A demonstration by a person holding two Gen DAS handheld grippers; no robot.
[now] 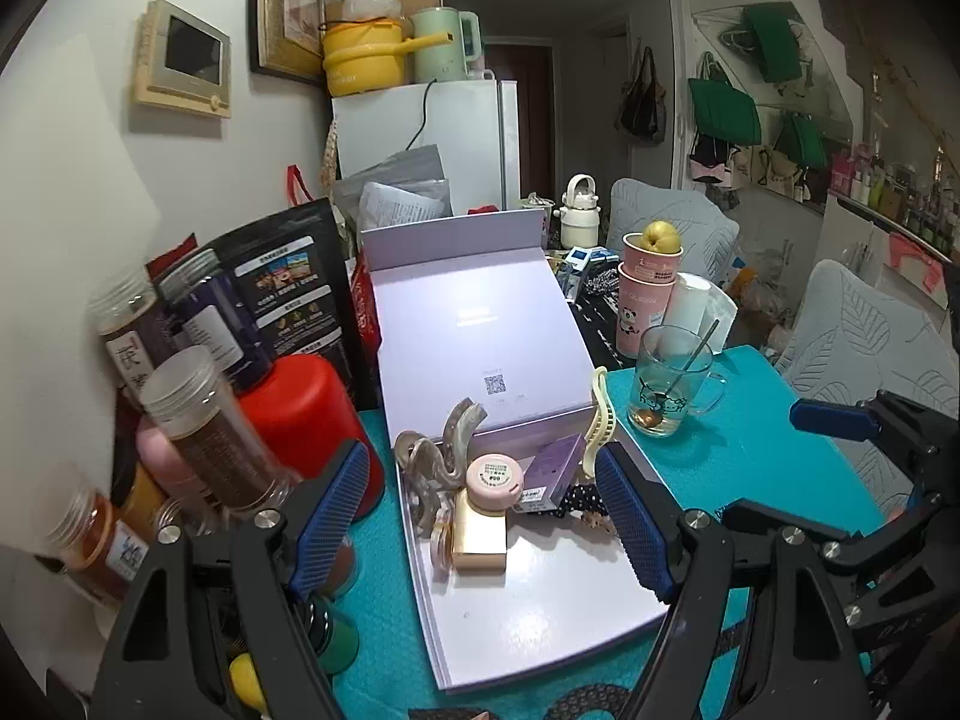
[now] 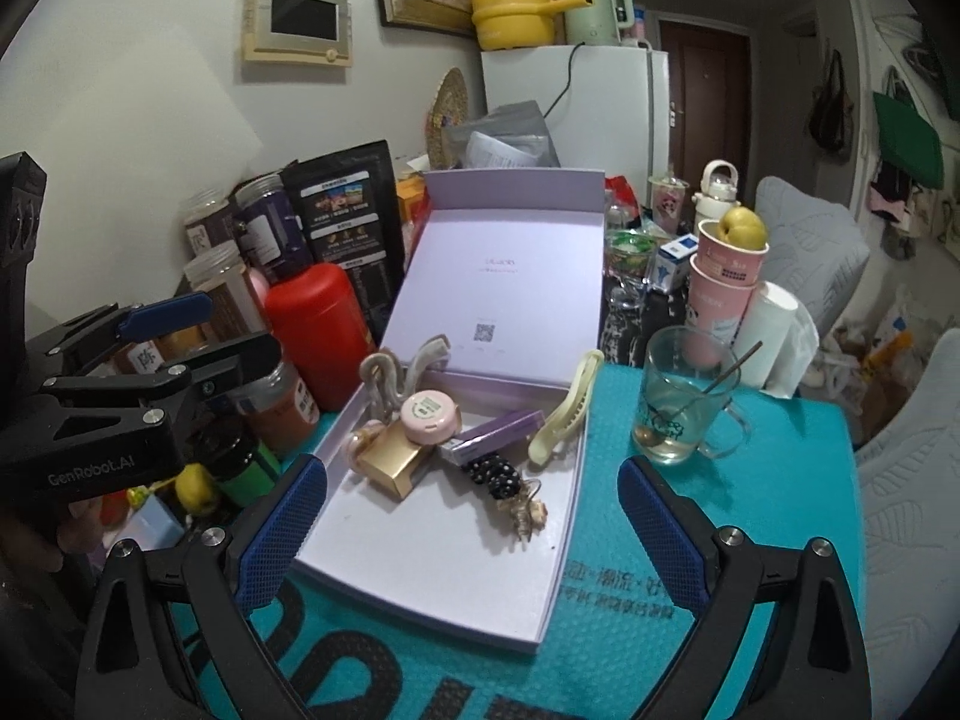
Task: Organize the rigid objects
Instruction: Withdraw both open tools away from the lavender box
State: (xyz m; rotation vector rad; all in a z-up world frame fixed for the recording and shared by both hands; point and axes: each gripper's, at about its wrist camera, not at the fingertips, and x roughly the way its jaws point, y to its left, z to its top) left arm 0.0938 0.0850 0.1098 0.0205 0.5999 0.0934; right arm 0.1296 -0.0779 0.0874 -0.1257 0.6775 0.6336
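Open lilac cardboard box point(image 2: 456, 546) lying on teal mat point(image 2: 720, 510); gold rectangular case point(image 2: 393, 459), round pink compact point(image 2: 429, 417) (resting on case) sitting inside. Clear glass mug point(image 2: 684, 396) standing right of box; red canister point(image 2: 318, 330) standing left.

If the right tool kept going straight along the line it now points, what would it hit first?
Probably the white floor of the open lilac box, bare at that spot. The right tool, jaws open and empty, points down at it; the black beaded hair tie lies just beyond. Depth is uncertain.
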